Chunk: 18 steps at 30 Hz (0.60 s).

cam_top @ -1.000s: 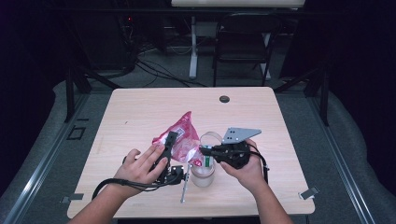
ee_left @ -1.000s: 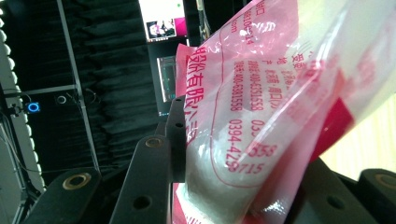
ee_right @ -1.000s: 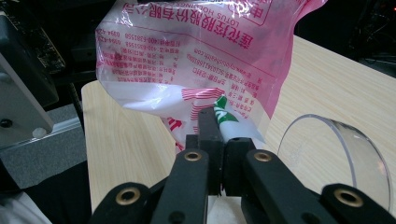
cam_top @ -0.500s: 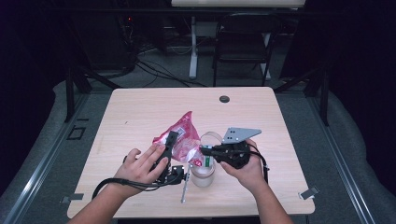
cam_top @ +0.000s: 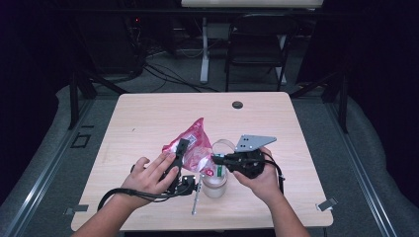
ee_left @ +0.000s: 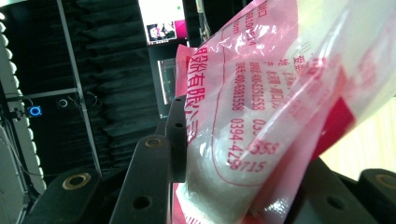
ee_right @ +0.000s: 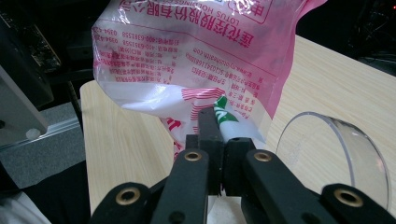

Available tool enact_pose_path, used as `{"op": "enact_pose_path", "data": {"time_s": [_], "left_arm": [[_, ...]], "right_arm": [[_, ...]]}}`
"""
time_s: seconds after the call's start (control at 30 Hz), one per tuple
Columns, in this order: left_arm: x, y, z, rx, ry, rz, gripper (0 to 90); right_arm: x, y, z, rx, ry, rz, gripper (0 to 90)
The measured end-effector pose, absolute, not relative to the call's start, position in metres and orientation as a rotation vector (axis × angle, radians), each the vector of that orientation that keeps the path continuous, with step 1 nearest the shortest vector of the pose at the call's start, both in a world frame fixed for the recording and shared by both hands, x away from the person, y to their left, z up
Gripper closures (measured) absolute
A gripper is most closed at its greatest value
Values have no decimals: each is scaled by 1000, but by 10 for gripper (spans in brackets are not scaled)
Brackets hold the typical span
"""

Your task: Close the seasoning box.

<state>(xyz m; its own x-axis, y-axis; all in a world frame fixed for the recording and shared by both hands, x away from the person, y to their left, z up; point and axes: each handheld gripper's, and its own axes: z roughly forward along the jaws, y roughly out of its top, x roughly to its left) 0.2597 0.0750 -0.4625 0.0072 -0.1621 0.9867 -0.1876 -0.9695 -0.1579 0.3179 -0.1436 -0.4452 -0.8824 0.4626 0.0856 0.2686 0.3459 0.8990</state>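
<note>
- Nothing has shifted over the last second: both your hands sit where they were, the pink bag (cam_top: 193,145) hangs at the same tilt, and neither set of jaws has opened or closed. By my reading you are paused mid-pour or just before it, so no progress was made in this stretch.
- Your left gripper (cam_top: 179,157) clamps the fat, filled body of the bag; in the left gripper view the jaws press on both sides of the plastic (ee_left: 261,121), part-way closed around its bulk.
- Your right gripper (cam_top: 220,159) is pinched tight on the bag's lower corner, where a green-and-white mark shows (ee_right: 223,116); the jaws are nearly together with only the film between them.
- The bag is held off the desk (cam_top: 148,118), between your two grippers, right above the clear jar (cam_top: 215,183).
- The bag holds a white granular or powdery filling, packed toward the end in your left jaws. Whether the pinched corner is already open, I cannot tell.
- The jar stands upright just below your right gripper; its contents look pale, but how full it is I cannot tell.
- A clear round lid (ee_right: 329,154) rests just beside the bag, off the jar.
- A slim metal tool (cam_top: 196,198), possibly a spoon, lies on the desk next to the jar.
</note>
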Motion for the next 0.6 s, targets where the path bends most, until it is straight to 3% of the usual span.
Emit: {"op": "enact_pose_path", "data": {"time_s": [0.6], "left_arm": [[259,74,-463,2213,-398,2177,691]], "right_arm": [[318,-143,-446,666,2420,1551,896]]}}
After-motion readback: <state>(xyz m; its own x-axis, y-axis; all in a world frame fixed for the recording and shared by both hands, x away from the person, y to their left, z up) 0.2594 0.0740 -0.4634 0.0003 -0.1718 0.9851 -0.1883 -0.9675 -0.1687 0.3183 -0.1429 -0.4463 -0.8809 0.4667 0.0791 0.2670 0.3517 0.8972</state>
